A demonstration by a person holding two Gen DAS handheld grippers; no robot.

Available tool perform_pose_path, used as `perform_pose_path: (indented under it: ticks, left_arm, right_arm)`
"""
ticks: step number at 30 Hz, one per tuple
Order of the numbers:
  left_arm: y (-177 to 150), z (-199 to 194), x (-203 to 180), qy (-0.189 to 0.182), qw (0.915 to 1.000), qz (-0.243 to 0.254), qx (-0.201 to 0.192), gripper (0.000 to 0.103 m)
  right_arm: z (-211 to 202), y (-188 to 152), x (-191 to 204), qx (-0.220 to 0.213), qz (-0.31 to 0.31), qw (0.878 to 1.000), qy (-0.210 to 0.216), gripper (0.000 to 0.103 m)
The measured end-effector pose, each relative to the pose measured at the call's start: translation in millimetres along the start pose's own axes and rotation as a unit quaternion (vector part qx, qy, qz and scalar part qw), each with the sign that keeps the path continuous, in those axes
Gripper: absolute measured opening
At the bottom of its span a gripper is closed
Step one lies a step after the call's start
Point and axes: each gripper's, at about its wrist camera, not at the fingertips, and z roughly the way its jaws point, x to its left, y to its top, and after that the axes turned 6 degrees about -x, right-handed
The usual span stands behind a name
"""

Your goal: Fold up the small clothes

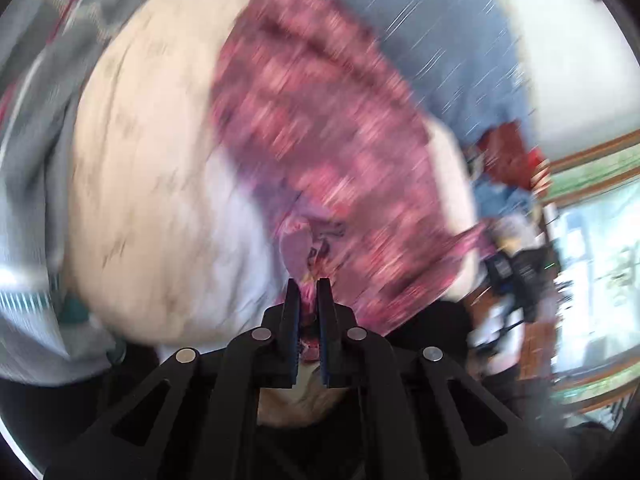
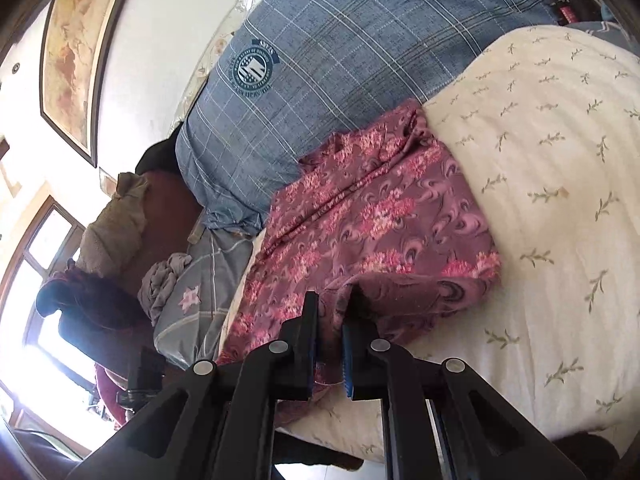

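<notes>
On the cream bedspread (image 2: 552, 208) lies the pink flowered garment (image 2: 376, 224), half folded. My left gripper (image 1: 307, 284) and right gripper (image 2: 332, 300) each pinch an edge of it. Next I judge I must carry both edges across together, keeping them level.

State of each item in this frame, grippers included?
Left gripper: shut on the floral garment's edge.
Right gripper: shut on the garment's near edge.
Floral garment: partly folded, lying on the cream bedspread.
Cream bedspread: spread flat.
Blue plaid pillow: resting beyond the garment.
</notes>
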Motion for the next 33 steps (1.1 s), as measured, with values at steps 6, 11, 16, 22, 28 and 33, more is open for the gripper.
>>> perform_pose_path:
  ticks: [6, 11, 16, 22, 28, 33]
  left_arm:
    - [58, 5, -11, -0.029, 0.9982, -0.006, -0.053, 0.005]
    - [106, 28, -9, -0.026, 0.9973, -0.022, -0.065, 0.003]
    - [157, 36, 2, -0.023, 0.9919, -0.045, -0.117, 0.002]
    - [189, 50, -1, -0.034, 0.9947, -0.025, -0.094, 0.006]
    - [142, 59, -22, 0.001, 0.9951, 0.089, -0.042, 0.078]
    - [112, 45, -28, -0.045, 0.9883, 0.137, -0.05, 0.084]
  right_arm:
    - [22, 30, 2, -0.018, 0.004, 1.0, 0.021, 0.01]
    - [51, 63, 6, -0.035, -0.006, 0.999, 0.035, 0.009]
    - [86, 101, 2, -0.053, -0.004, 0.998, 0.04, 0.009]
    - [135, 136, -15, -0.055, 0.016, 0.998, 0.025, 0.009]
    - [147, 120, -33, -0.039, 0.025, 0.999, 0.007, 0.01]
    - [143, 102, -49, -0.043, 0.057, 0.997, 0.009, 0.01]
